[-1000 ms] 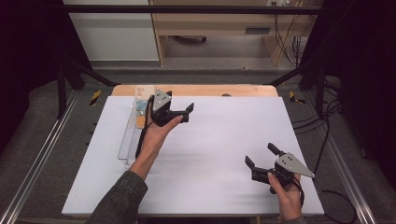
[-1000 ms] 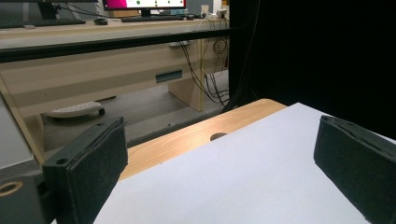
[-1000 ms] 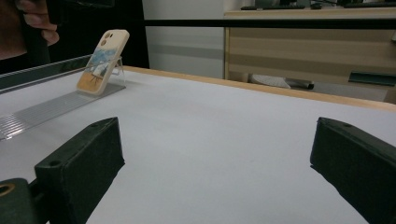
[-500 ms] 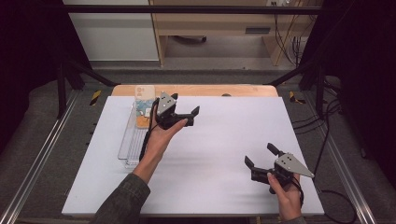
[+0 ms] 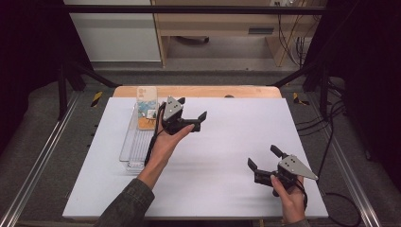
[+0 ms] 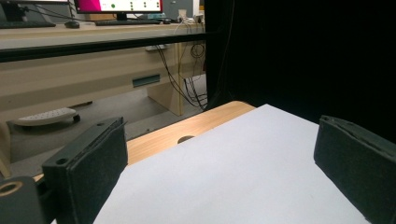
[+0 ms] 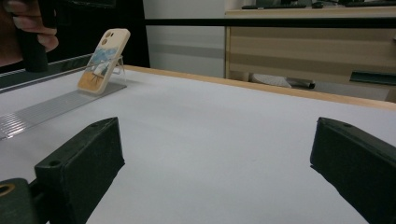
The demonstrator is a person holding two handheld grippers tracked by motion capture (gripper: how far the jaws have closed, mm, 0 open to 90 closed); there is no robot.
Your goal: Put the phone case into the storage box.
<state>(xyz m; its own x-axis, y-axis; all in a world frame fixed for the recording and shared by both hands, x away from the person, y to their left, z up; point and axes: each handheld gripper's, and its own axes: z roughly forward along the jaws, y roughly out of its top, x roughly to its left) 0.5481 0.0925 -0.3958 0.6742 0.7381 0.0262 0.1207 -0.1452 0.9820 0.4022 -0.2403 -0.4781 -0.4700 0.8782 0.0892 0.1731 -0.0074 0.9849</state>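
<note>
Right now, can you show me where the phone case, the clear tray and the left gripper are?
phone case (image 7: 103,60): right gripper view, on its printed back.
clear tray (image 5: 134,149): high view, on its ribbed bare floor.
left gripper (image 5: 193,122): high view, midway between its open jaws' tips.

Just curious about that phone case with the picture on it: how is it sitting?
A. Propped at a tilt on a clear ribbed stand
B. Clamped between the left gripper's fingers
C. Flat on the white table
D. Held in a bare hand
A: the phone case leans tilted on the clear ribbed stand, with nothing gripping it.
</note>
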